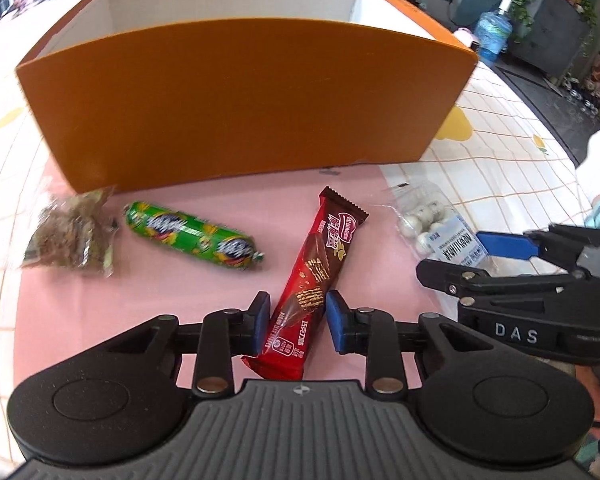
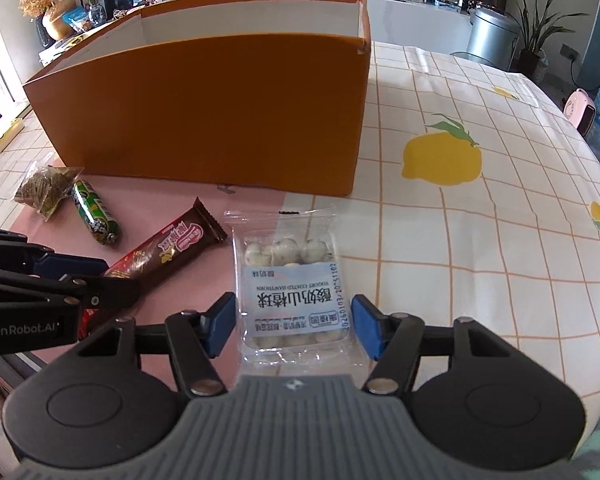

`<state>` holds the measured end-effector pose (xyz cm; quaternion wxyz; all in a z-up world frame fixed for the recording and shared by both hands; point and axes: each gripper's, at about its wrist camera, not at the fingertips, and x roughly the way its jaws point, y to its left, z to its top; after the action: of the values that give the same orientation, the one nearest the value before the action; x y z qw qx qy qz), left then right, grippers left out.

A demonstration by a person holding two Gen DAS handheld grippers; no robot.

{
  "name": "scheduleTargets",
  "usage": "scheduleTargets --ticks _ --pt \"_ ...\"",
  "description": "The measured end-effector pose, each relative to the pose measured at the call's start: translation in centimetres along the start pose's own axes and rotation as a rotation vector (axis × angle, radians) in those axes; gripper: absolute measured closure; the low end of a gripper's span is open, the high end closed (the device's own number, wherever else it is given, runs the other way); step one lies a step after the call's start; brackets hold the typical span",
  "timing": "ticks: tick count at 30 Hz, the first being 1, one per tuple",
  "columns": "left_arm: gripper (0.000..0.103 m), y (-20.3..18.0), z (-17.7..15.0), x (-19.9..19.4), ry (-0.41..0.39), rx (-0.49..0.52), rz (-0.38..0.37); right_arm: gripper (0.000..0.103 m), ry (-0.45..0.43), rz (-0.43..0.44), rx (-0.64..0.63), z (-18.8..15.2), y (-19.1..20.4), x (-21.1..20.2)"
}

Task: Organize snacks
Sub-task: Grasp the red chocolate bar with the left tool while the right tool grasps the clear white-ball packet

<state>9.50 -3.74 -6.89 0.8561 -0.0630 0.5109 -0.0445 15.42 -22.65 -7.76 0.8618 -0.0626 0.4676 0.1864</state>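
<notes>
Got four snacks laid out in front of my grippers, orange box (image 1: 244,96) standing open-topped behind them all. Red-brown wafer bar (image 1: 312,280) lies diagonal, its near end between my left gripper's (image 1: 298,322) fingers. Clear pack of white yogurt balls (image 2: 294,280) sits flat between my right gripper's (image 2: 294,326) fingers. Further left: green sausage (image 1: 192,236), then a crinkly clear bag (image 1: 70,236) of brownish bits

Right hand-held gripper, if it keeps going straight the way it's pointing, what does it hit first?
The right hand-held gripper already straddles the yogurt hawthorn ball packet, so it meets that first. Beyond it, probably the orange box; depth is unclear.
</notes>
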Motion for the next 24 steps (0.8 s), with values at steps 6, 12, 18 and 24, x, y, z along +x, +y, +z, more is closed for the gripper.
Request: scheduleTargets --ticks 6,12,18,24 --pt "0.070 1.8 -0.3 -1.0 0.040 -0.071 0.038 0.043 0.022 0.001 0.024 -0.5 1.9 -0.3" --pt "0.069 2.6 -0.4 -1.3 0.046 -0.078 0.004 0.042 0.037 0.031 0.022 -0.9 2.8 -0.7" --pt "0.048 1.8 0.2 -0.9 0.011 -0.003 -0.035 0.038 0.011 0.021 -0.076 -1.2 3.2 -0.6" --pt "0.047 1.1 0.7 0.1 0.017 0.014 -0.027 0.038 -0.029 0.001 -0.168 -0.8 3.6 -0.1"
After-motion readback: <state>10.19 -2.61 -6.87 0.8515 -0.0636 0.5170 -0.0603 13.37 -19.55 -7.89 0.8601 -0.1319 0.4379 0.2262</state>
